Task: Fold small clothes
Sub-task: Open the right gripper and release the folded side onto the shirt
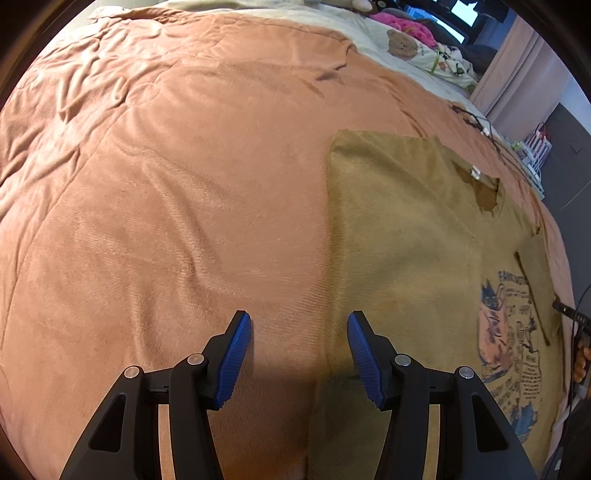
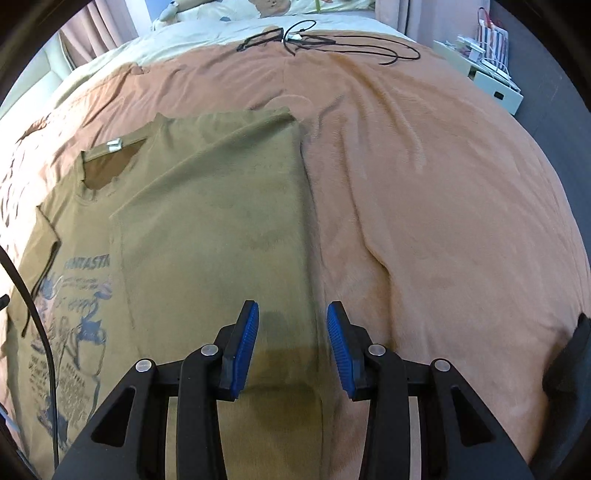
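An olive T-shirt with a blue and orange print lies flat on the peach blanket. My left gripper is open just above the shirt's folded left edge, one finger over the blanket and one over the shirt. In the right wrist view the same T-shirt has one side folded over its print, and its neck label shows. My right gripper stands partly open, narrower than the left. It straddles the shirt's right folded edge, and its pads do not press on the cloth.
The blanket covers a bed. Black cables lie at its far end, near a white drawer unit beside the bed. Pink cloth and bear-print bedding lie beyond. A black cable crosses the shirt's left side.
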The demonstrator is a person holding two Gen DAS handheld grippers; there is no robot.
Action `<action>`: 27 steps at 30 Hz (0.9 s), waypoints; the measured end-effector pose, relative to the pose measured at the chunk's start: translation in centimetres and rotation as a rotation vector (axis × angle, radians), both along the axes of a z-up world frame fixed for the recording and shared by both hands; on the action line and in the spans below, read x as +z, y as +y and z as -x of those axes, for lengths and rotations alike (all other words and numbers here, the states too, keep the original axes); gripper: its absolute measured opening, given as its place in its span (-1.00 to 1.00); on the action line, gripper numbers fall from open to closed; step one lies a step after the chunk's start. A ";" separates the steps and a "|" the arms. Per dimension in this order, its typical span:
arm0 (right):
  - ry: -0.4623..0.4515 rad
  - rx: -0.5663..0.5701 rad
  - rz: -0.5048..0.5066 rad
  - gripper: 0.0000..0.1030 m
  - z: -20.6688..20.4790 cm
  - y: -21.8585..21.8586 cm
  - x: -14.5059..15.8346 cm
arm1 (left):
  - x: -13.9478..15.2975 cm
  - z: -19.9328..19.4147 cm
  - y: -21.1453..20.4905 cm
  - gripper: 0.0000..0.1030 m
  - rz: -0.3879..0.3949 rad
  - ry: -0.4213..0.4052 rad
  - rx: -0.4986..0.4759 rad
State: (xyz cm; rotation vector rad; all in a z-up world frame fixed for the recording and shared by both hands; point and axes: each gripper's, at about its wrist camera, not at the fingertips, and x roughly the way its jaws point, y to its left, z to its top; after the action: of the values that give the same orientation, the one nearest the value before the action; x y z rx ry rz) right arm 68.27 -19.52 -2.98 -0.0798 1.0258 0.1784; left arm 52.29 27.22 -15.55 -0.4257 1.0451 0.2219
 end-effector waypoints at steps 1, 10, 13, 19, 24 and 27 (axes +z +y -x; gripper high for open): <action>0.004 -0.003 0.010 -0.30 -0.7 0.3 -0.3 | -0.3 -0.3 0.1 0.10 -0.003 0.004 -0.004; -0.003 -0.020 0.063 -0.30 -7.2 2.6 -1.1 | -0.5 -4.6 0.7 0.14 -0.058 0.007 -0.043; -0.015 -0.040 0.076 -0.30 -9.2 3.2 -1.4 | -0.5 -6.2 0.8 0.14 -0.072 0.005 -0.052; -0.040 -0.073 0.064 -0.30 -11.9 3.6 -1.7 | -1.0 -9.0 1.0 0.15 -0.112 0.013 -0.074; -0.077 -0.118 0.075 -0.30 -13.5 3.4 -2.1 | -1.1 -11.0 1.0 0.20 -0.127 0.008 -0.088; -0.105 -0.148 0.096 -0.30 -14.2 3.7 -2.2 | -1.1 -12.1 0.9 0.20 -0.148 0.006 -0.096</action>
State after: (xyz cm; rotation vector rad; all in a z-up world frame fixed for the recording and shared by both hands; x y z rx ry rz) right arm 82.42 -15.85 -5.17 -0.0988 0.9315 -0.0102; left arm 64.42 28.09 -16.61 -0.2403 1.0445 0.2132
